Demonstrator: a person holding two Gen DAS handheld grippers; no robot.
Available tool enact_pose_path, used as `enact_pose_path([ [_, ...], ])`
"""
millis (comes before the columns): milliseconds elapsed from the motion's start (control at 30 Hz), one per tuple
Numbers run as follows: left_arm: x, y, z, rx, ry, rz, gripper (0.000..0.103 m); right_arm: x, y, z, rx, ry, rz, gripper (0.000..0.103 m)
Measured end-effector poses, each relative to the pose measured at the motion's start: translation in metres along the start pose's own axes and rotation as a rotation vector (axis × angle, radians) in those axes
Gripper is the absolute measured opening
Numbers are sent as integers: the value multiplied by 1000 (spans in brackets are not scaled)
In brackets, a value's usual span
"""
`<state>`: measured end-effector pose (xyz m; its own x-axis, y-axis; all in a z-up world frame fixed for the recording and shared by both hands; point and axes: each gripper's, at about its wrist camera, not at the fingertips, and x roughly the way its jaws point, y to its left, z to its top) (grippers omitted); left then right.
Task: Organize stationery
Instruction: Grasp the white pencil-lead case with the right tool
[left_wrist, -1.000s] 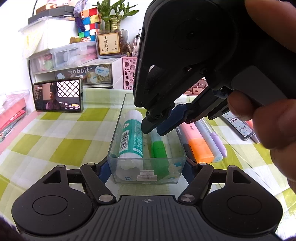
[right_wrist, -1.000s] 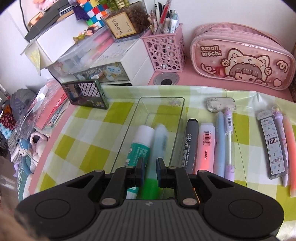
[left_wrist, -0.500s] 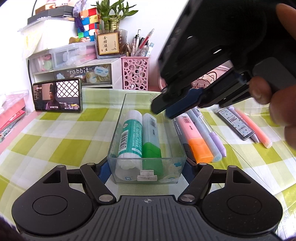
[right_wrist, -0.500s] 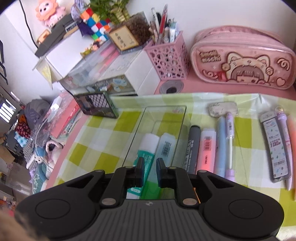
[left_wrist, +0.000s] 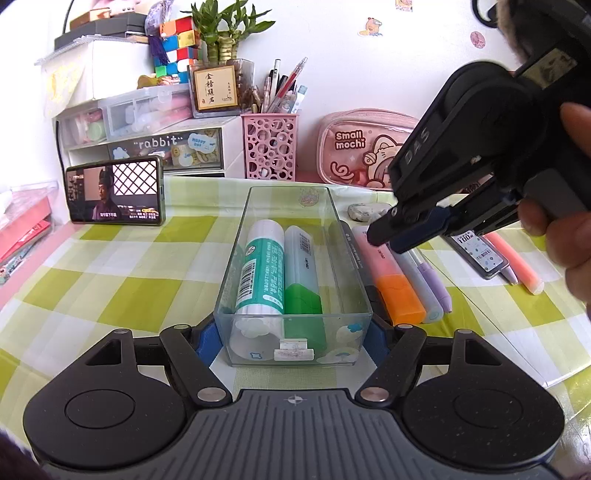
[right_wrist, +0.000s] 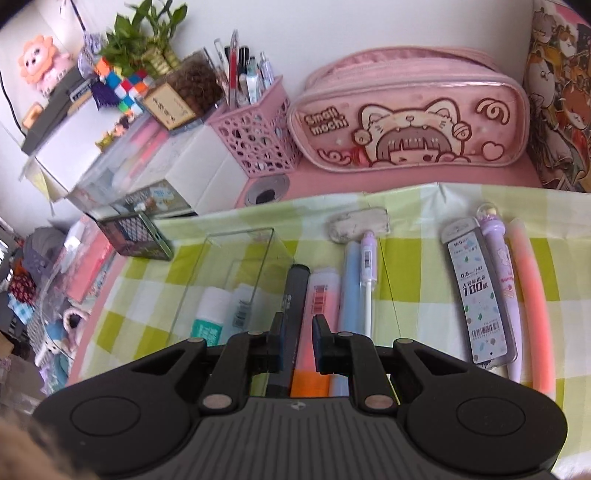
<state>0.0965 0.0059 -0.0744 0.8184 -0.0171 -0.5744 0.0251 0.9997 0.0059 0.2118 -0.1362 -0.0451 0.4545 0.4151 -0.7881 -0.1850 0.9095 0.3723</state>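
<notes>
A clear plastic box (left_wrist: 345, 236) stands on the checked cloth and holds a teal glue stick (left_wrist: 260, 267) and a green highlighter (left_wrist: 301, 269). My left gripper (left_wrist: 290, 338) clamps the box's near end between its blue pads. Right of the box lie a dark grey marker (right_wrist: 293, 295), an orange highlighter (right_wrist: 321, 299), a pale blue pen (right_wrist: 351, 284) and a lilac pen (right_wrist: 367, 258). My right gripper (right_wrist: 298, 334) hovers above the marker and orange highlighter, jaws slightly apart and empty. It also shows in the left wrist view (left_wrist: 391, 236).
A lead refill case (right_wrist: 478, 295), a lilac pencil (right_wrist: 498, 266) and a pink pen (right_wrist: 532, 299) lie at the right. An eraser (right_wrist: 358, 225), a pink pencil pouch (right_wrist: 406, 114), a pink pen cup (right_wrist: 255, 125), drawers and a phone (left_wrist: 114, 190) stand behind.
My right gripper has risen out of the box, moved right over the loose markers, and its jaws have opened slightly. The green highlighter stays in the box. The left gripper has not moved.
</notes>
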Motion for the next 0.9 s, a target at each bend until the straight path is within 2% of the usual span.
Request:
enact_pose_path([
  [167,0,0,0,0,0,0,73,12,8,0,-66,3,-92,15],
  [667,0,0,0,0,0,0,73,5,-1,4,-51,-9,-72,15],
  [900,0,0,0,1,-1,0,73,-23,-41,8,39,-85,-90,17],
])
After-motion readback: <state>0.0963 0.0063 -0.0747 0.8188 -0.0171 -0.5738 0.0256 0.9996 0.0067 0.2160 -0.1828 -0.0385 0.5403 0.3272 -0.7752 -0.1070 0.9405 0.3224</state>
